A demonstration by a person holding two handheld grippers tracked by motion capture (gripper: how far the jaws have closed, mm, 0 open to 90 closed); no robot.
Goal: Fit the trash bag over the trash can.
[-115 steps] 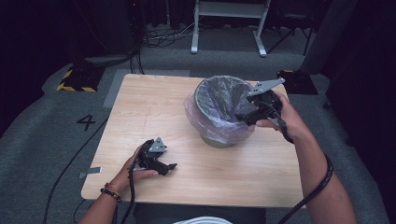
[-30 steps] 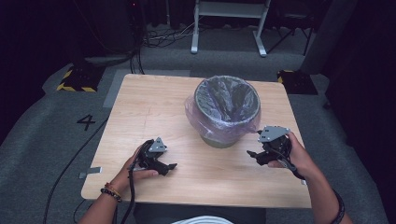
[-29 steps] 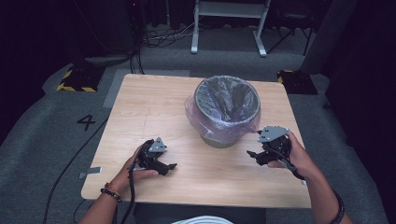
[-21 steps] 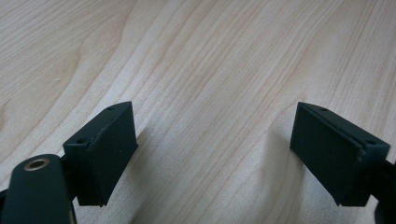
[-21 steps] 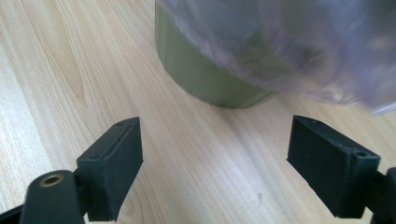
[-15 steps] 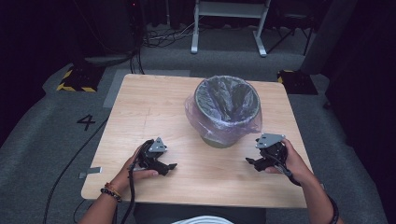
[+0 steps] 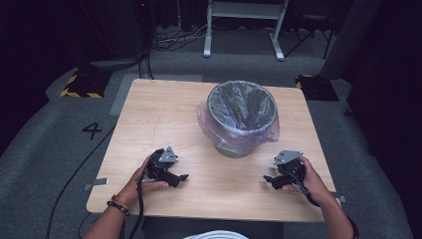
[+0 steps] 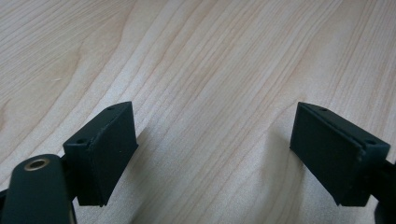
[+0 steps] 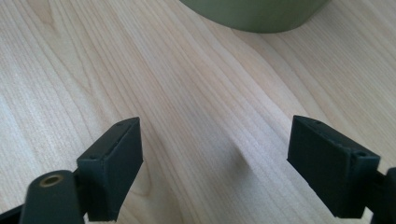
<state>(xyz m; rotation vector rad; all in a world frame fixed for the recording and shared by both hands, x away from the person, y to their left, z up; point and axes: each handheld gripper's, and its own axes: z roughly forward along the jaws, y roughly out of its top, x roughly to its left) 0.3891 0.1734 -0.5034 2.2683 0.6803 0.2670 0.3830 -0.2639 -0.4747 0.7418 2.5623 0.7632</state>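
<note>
Left gripper (image 7: 171, 175): fingers (image 8: 105, 151) spread wide apart, nothing between them; bare wood grain beneath. Resting low on the tabletop (image 7: 164, 119) near its front left, held by the left hand (image 7: 144, 179); grey plate on top. Position unchanged from the earlier frames

Right gripper (image 7: 276, 179): fingers (image 9: 112, 165) likewise parted and empty, over bare wood; the green base of the bin (image 9: 254, 14) shows just beyond them. Held by the right hand (image 7: 306, 177) at the front right of the tabletop. Change: nearly four seconds ago it was raised at the bin's rim; a second ago it was already down beside the bin, and since then it has drawn slightly nearer the front edge

Bin (image 7: 242, 114): round, green, upright, right of the tabletop's centre, lined with a clear plastic bag (image 7: 211, 124) folded over the rim and hanging down the outside. Stands between and beyond the two grippers, apart from both. Place unchanged

Floor (image 7: 54, 134): grey carpet, marked "4" to the left, cable trailing
</note>
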